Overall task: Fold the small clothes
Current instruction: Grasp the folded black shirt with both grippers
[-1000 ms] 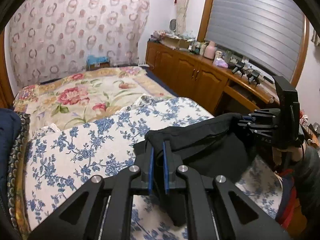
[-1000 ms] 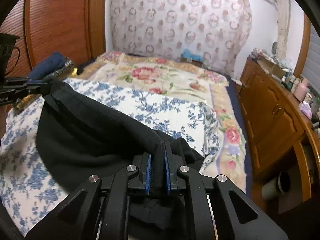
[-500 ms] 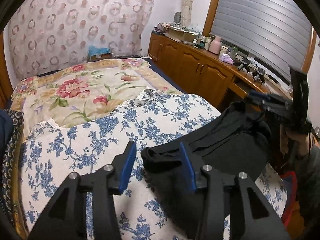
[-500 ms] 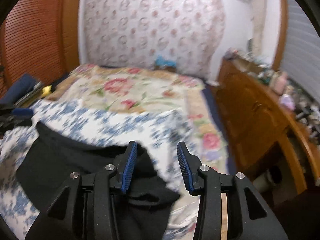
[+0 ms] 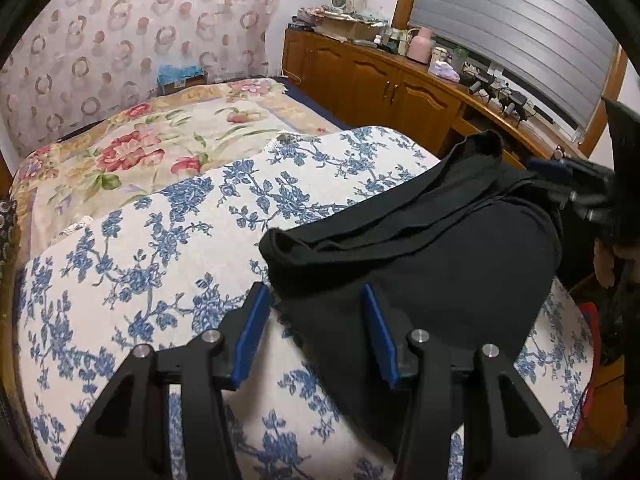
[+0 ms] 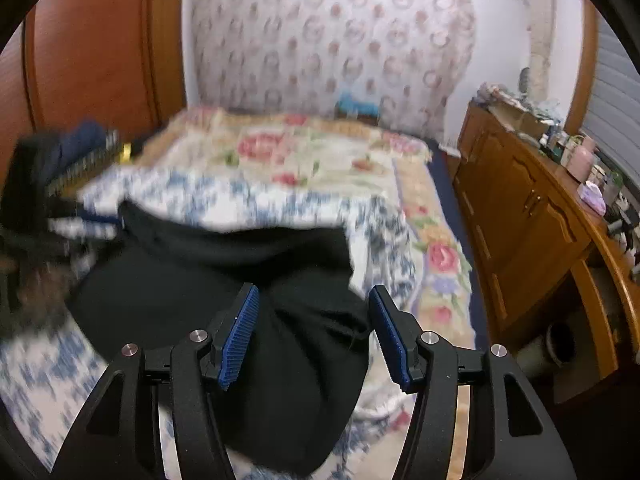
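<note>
A black garment (image 5: 440,248) lies in a loose fold on the blue-flowered cloth (image 5: 160,232) that covers the near part of the bed. My left gripper (image 5: 316,320) hovers just above the garment's left corner. Its jaws are opening, and the cloth lies below and between the blue pads (image 5: 250,332) without being pressed. In the right wrist view the same garment (image 6: 224,280) spreads under my right gripper (image 6: 314,328), whose jaws are also opening over the right corner, clear of the fabric. The right gripper (image 5: 580,196) shows blurred at the far right of the left wrist view.
A flowered quilt (image 5: 160,140) covers the far half of the bed. A wooden cabinet (image 6: 520,220) with bottles and clutter on top runs along the right side. Dark blue folded items (image 6: 80,148) lie at the bed's left edge. A patterned curtain (image 6: 320,40) hangs behind.
Both grippers, shut on the black garment's corners a second ago, have opened and let go. The garment has dropped onto the flowered cloth, and the left gripper has sunk toward it.
</note>
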Demonstrator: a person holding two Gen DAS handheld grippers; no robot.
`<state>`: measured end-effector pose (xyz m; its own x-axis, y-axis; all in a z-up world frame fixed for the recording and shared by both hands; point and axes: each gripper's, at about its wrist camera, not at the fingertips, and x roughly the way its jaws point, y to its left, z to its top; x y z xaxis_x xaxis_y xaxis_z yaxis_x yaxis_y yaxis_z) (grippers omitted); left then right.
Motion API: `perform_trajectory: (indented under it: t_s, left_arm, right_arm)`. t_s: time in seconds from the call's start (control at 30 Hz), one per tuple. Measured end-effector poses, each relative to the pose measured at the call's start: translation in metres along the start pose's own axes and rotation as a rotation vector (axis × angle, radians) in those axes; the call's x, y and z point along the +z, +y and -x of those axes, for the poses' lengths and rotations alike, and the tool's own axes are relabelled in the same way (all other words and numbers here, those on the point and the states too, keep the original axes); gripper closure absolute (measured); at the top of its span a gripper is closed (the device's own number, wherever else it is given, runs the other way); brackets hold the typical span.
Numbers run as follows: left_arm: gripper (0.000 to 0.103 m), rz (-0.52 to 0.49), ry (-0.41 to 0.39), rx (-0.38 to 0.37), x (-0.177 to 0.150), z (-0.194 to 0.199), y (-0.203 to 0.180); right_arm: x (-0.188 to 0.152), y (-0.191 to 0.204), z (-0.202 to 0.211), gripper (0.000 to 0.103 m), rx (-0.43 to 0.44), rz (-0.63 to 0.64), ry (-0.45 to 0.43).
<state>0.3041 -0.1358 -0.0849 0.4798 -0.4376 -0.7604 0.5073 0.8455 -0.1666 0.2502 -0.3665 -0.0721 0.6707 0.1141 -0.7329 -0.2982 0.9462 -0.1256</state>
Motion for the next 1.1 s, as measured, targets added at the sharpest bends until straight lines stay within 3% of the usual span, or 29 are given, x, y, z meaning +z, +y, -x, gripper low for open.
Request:
perform_trajectory:
  t_s: [0.1,0.27,0.33,0.37,0.53,0.57,0.6,0.7,0.87,1.1]
  left_arm:
    - [0.054,-0.005,0.007,0.001,0.004,-0.007,0.001]
    - [0.054,0.012,-0.006,0.036,0.014,-0.013,0.008]
    - [0.054,0.038,-0.008,0.059,0.019,-0.017,0.016]
    - [0.054,0.049,-0.014,0.074,0.021,-0.017,0.020]
    - [0.054,0.128,-0.085,0.110,0.028,-0.003,0.042]
    - [0.054,0.139,-0.088,0.095,0.028,0.000,0.046]
    - [0.054,0.143,-0.084,0.075,0.026,0.001,0.048]
    - [0.054,0.118,-0.053,0.051,0.022,-0.001,0.043]
    - [0.054,0.086,0.008,0.017,0.015,-0.014,0.026]
    - [0.054,0.074,0.038,0.015,0.010,-0.026,0.017]
  right_arm:
    - [-0.002,-0.007,-0.018,0.045,0.005,-0.015,0.040]
    - [0.010,-0.022,-0.032,0.045,0.006,-0.045,0.010]
    - [0.018,-0.029,-0.034,0.059,-0.068,-0.056,-0.025]
    - [0.021,-0.033,-0.034,0.072,-0.115,-0.064,-0.031]
    - [0.027,-0.059,-0.014,0.074,-0.196,-0.183,-0.102]
    - [0.027,-0.060,-0.010,0.071,-0.178,-0.201,-0.107]
    - [0.025,-0.062,-0.006,0.055,-0.159,-0.215,-0.106]
    - [0.018,-0.055,-0.005,0.028,-0.057,-0.232,-0.077]
    - [0.006,-0.034,-0.015,0.024,0.047,-0.250,-0.014]
    - [-0.009,-0.030,-0.038,0.024,0.075,-0.284,0.059]
